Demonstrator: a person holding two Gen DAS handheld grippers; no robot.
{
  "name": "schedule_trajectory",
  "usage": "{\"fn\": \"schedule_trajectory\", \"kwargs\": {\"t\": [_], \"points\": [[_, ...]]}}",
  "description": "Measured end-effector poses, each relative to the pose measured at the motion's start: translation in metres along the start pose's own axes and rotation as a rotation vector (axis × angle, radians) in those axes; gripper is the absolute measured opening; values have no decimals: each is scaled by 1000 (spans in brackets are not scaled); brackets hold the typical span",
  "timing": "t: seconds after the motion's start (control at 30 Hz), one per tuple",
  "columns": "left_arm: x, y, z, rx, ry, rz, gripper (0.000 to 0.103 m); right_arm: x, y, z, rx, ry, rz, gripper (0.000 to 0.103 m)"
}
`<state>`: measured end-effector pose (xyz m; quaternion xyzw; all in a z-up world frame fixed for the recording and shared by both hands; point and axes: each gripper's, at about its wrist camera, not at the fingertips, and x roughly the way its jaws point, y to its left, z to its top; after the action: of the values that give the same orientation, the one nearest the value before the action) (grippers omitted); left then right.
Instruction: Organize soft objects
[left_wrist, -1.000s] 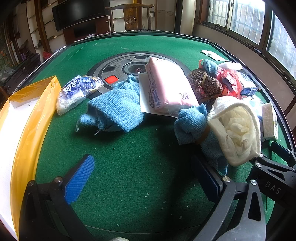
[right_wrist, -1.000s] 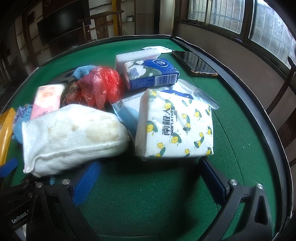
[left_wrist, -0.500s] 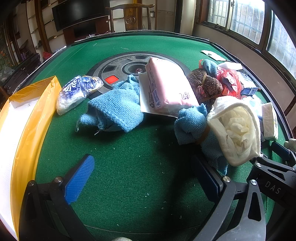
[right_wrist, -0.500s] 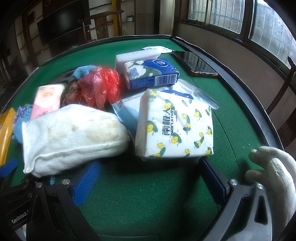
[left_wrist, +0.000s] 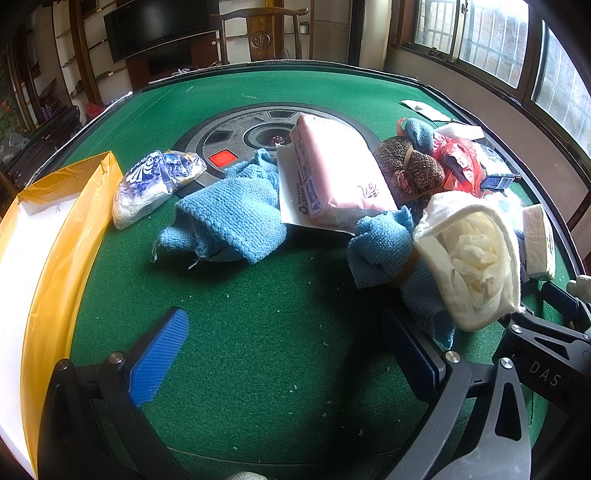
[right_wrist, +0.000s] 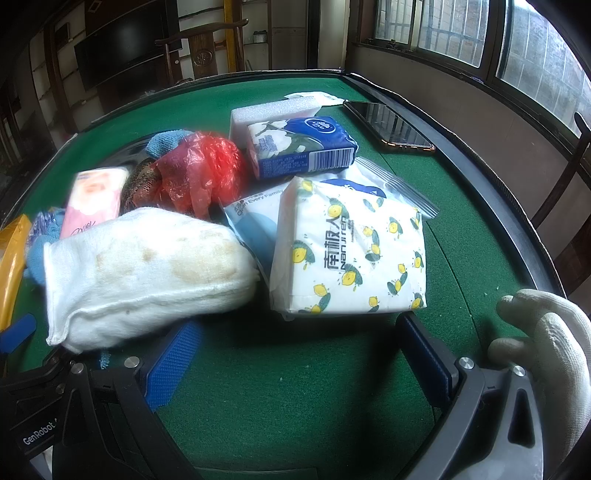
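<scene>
A pile of soft things lies on the green felt table (left_wrist: 280, 295). In the left wrist view: a blue knit cloth (left_wrist: 229, 214), a pink tissue pack (left_wrist: 332, 173), a brown knit bundle (left_wrist: 410, 166), a blue towel (left_wrist: 384, 243) and a white cloth pouch (left_wrist: 472, 258). My left gripper (left_wrist: 284, 350) is open and empty, short of the pile. In the right wrist view: the white pouch (right_wrist: 147, 273), a lemon-print tissue pack (right_wrist: 351, 251), a blue tissue pack (right_wrist: 303, 147), a red plastic bag (right_wrist: 199, 173). My right gripper (right_wrist: 299, 362) is open and empty, just before the lemon pack.
A yellow-edged box (left_wrist: 48, 236) stands at the left. A blue-and-white wrapped pack (left_wrist: 155, 184) lies beside it. A phone (right_wrist: 388, 125) lies near the far right rim. A white-gloved hand (right_wrist: 546, 339) rests at the right gripper's side. The table has a raised dark rim (right_wrist: 491, 173).
A white-gloved hand has come in at the right side of the right gripper. Both grippers and the objects have stayed where they were.
</scene>
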<state>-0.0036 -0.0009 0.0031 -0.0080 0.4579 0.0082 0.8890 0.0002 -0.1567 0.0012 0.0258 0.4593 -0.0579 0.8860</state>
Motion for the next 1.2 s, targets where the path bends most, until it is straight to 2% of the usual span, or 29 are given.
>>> {"fn": "schedule_trajectory", "kwargs": {"t": [1.2], "points": [[3,0,-1,12,0,-9,103,0,0,0,0,0,0,102]]}}
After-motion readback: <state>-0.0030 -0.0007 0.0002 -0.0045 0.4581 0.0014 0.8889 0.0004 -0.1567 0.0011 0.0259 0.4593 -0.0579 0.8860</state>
